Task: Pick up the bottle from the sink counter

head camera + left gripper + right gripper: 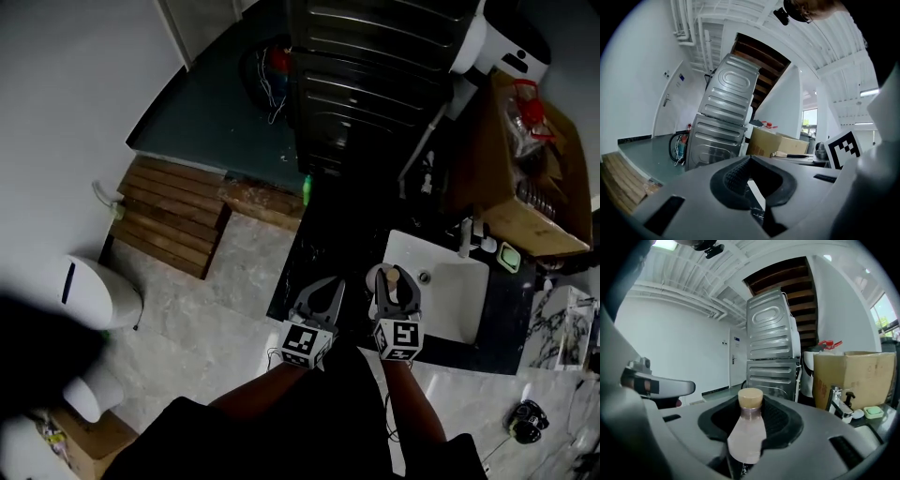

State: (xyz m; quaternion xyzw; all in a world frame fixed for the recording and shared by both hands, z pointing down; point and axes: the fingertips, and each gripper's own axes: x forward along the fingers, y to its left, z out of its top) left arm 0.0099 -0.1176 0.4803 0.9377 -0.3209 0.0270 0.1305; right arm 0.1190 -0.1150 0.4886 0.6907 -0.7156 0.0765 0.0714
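**Right gripper** (396,283): jaws closed on the bottle (746,434).
- Dark ribbed pads (782,419) press the bottle's pale body from both sides.
- The neck and tan cap (750,398) stand clear beyond the fingertips, and the lower body drops out of sight between the jaws.
- From the head view the cap shows at the jaw tips, over the left rim of the sink (452,298).
- Whether the bottle's base touches anything cannot be told.

**Left gripper** (330,287): jaws closed tip to tip with nothing held.
- Its pads (733,176) ring a hollow gap, through which only dark surface and a pale strip show.
- It is held just beside the right gripper, over the counter (314,246), apart from the bottle.

**Counter:** dark and glossy, with the white rectangular sink set into it.

**Tap** (464,236): chrome, at the far edge of the sink.

**Soap dish** (509,256): green, just right of the tap.

**Cardboard box** (527,183): open, on the far right behind the sink.

**Metal machines** (370,80): two, stacked, beyond the counter.

**Small green bottle** (306,188): upright at the foot of the machines, well apart from both grippers.

**Wooden slat platform** (171,221): on the floor to the left.

**White bin** (101,292): near the wooden platform.
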